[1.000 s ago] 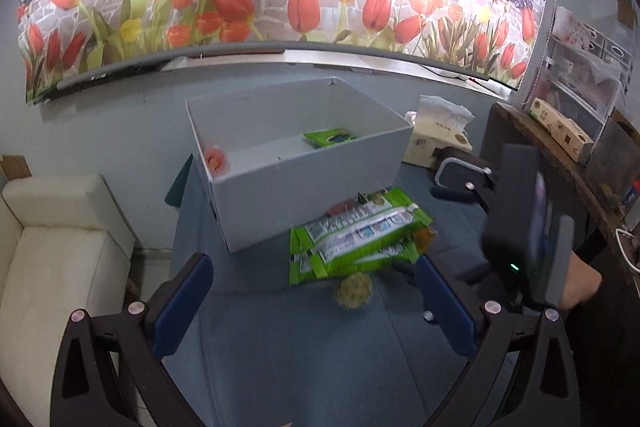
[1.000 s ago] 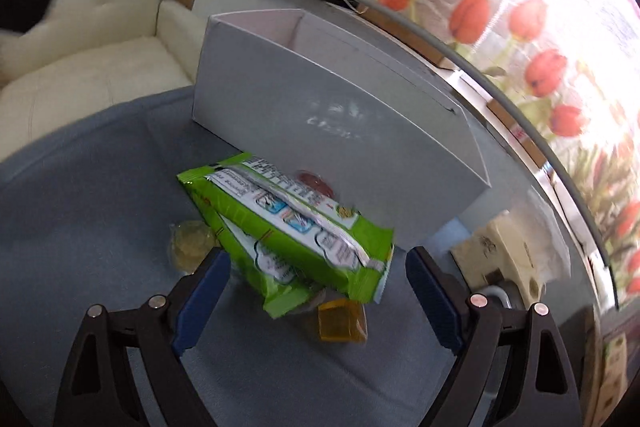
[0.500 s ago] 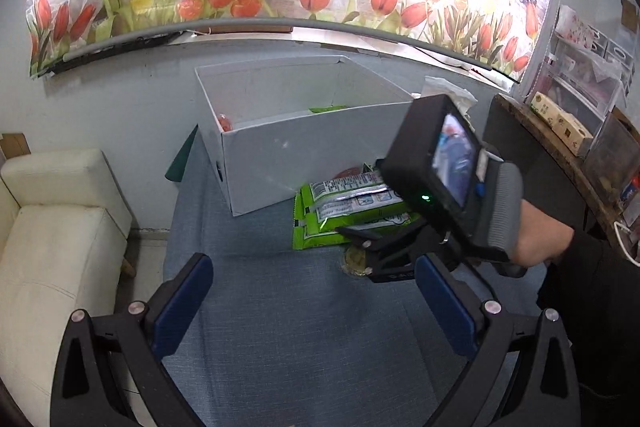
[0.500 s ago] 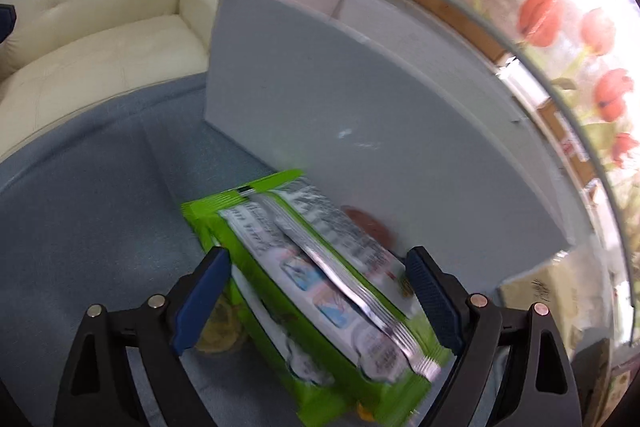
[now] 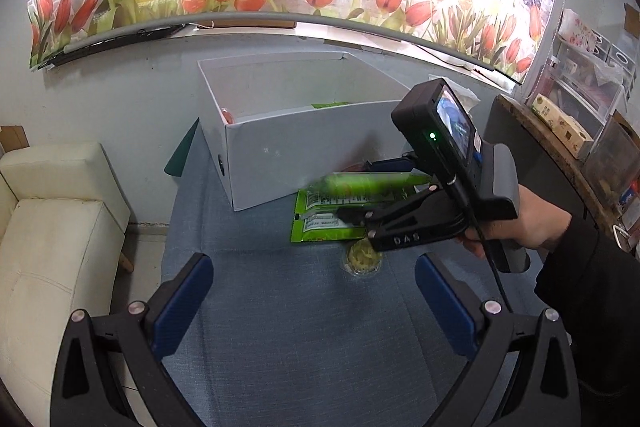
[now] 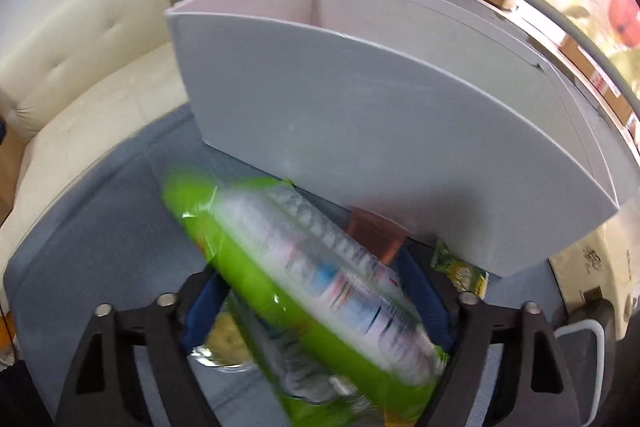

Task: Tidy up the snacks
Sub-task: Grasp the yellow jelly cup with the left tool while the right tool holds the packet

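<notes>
Right wrist view: right gripper (image 6: 316, 311) clamped on green snack pack (image 6: 304, 291), lower centre, outside white box (image 6: 400, 131). Left gripper (image 5: 312, 299) spread, empty. Second pack (image 5: 324, 225), jelly cup (image 5: 362, 255) still on table; few snacks boxed.

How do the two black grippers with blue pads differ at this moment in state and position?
The right gripper has closed on a green snack packet, while the left gripper is open and holds nothing. The right gripper is near the white cardboard box, lifting the packet above the other packet; the left gripper hangs back over the blue cloth. Both have black frames.
</notes>
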A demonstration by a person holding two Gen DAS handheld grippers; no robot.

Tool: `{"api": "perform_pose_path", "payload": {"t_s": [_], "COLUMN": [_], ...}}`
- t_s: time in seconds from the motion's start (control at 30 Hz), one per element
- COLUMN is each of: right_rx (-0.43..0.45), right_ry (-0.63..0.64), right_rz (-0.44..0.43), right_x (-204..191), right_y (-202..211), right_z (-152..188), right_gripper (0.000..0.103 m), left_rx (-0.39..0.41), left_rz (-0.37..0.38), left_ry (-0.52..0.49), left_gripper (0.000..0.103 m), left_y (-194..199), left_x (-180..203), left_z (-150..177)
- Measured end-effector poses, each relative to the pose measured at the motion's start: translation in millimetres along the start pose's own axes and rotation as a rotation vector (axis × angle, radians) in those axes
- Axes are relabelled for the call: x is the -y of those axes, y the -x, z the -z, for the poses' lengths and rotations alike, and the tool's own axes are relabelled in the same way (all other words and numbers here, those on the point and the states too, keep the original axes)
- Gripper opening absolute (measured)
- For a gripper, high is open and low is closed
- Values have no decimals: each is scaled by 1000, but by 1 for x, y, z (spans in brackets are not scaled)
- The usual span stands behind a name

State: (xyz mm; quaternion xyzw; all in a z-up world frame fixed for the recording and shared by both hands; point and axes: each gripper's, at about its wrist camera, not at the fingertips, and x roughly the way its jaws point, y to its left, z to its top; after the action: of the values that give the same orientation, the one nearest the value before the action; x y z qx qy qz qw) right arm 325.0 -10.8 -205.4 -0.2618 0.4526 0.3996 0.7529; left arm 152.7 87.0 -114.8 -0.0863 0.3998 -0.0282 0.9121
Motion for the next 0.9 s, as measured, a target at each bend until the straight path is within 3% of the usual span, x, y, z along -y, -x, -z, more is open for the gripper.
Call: {"api": "perform_pose_path", "payload": {"t_s": [0.1,0.3,0.33,0.53,0.6,0.77,0.9], "right_rx": [20,78,84,120,152,233,248], "right_ry": [10,35,22,-10,-34,-119,-173], "right_rz": [-8,-1,-4,-55,-65,-81,-38], "right_x": [3,0,3,9,6,13,17], "right_y": [5,27,30,48,68,115,144], "right_z": [0,0,1,8,13,33,56], "right_gripper": [70,30,27,23,15,14,14], "left_rx": [-1,5,3,-1,-4,-49,-96], "left_rz": [-7,-7,-6,-26,-17,-10,2], "left_ry": [-2,-14,-18,-47,-43,-37,-55], "left_gripper": [103,103,103,103,103,103,103], "left_y": [0,-2,-2,-10,-13,-36,-63], "left_x": [0,4,6,15,16,21,34], "left_z": [0,-3,-3,-2,-1,4,12]}}
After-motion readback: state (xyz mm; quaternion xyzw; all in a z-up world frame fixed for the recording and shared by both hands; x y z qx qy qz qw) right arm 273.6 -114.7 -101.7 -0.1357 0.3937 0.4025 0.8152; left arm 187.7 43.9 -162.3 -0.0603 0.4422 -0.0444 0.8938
